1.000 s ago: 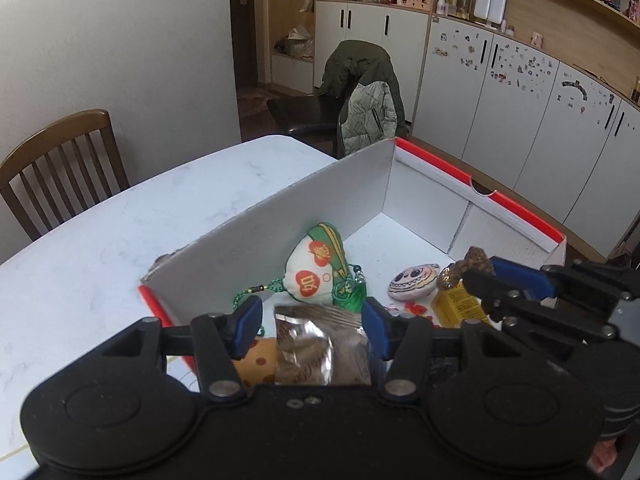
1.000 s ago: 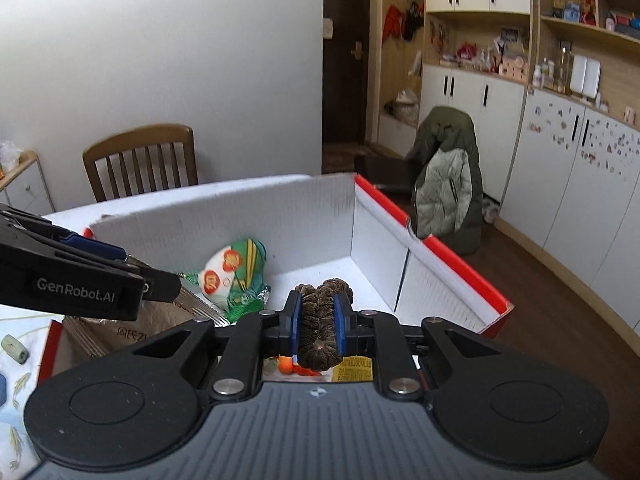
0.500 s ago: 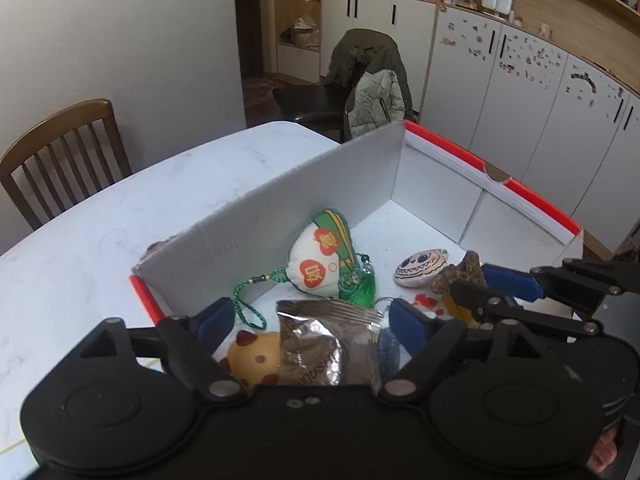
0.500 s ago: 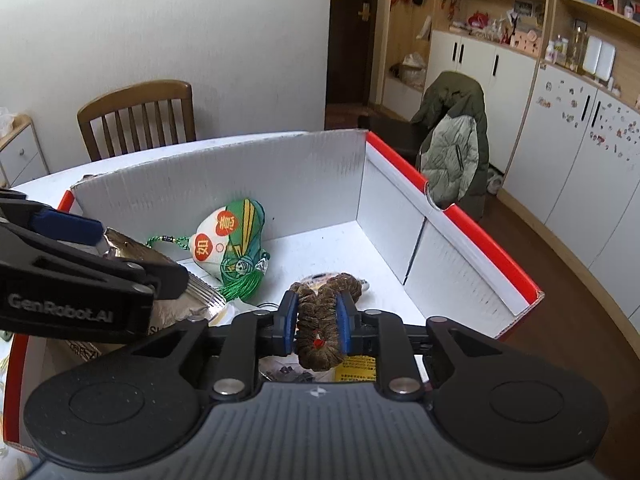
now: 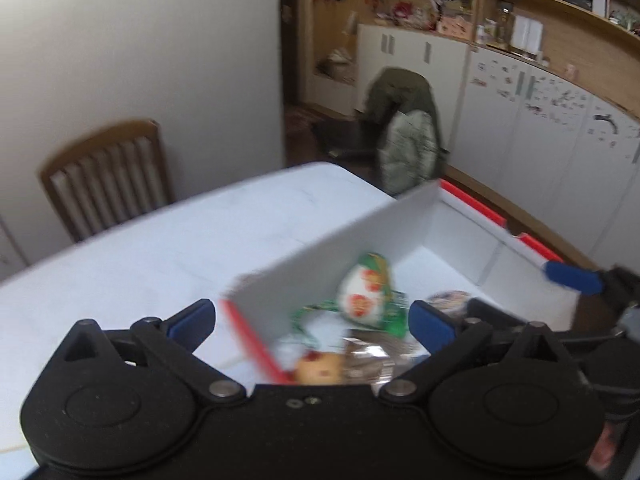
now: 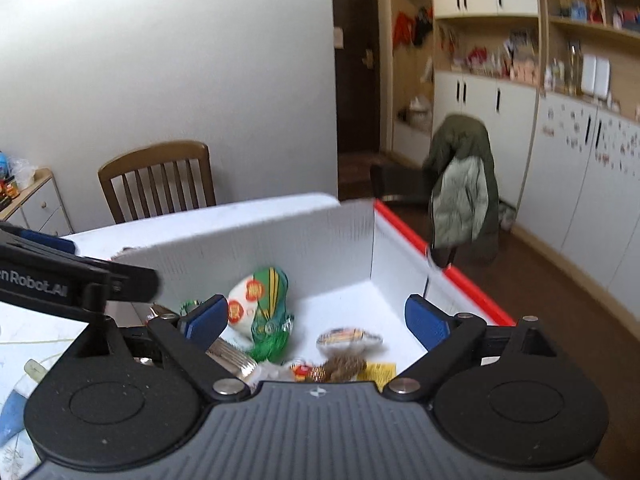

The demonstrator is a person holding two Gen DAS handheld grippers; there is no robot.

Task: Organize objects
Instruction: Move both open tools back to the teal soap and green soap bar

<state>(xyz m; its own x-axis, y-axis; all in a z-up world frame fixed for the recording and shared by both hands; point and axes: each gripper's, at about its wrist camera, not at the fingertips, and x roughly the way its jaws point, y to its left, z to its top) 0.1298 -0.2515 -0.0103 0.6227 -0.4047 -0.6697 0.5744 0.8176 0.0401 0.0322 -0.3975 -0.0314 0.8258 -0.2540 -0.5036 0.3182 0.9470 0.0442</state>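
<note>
Now both tools hang over the near end of the white cardboard box with red edges [image 6: 352,248], which stands on the white marble-look table [image 5: 168,248]. On the left tool [image 5: 310,320] the blue-padded fingers are spread wide apart with nothing between them, one pad over the bare table outside the box's red corner and the other over its inside. On the right tool [image 6: 316,316] the fingers likewise stand wide apart and empty, pointing into the box from above its near edge. In the right wrist view the left tool's black body crosses the left side, above the box wall.

Inside the box lie a white, green and red fabric pouch with a green tassel [image 6: 260,300] against the long wall, a crinkled silver foil packet [image 6: 230,354] beside it, a flat oval painted piece [image 6: 346,338], a brown knobbly dried lump [image 6: 344,366] just in front of that, and a yellow paper packet [image 6: 378,370] beside the lump. A tan round toy with red spots [image 5: 318,370] sits in the near corner, blurred in the left wrist view.
</note>
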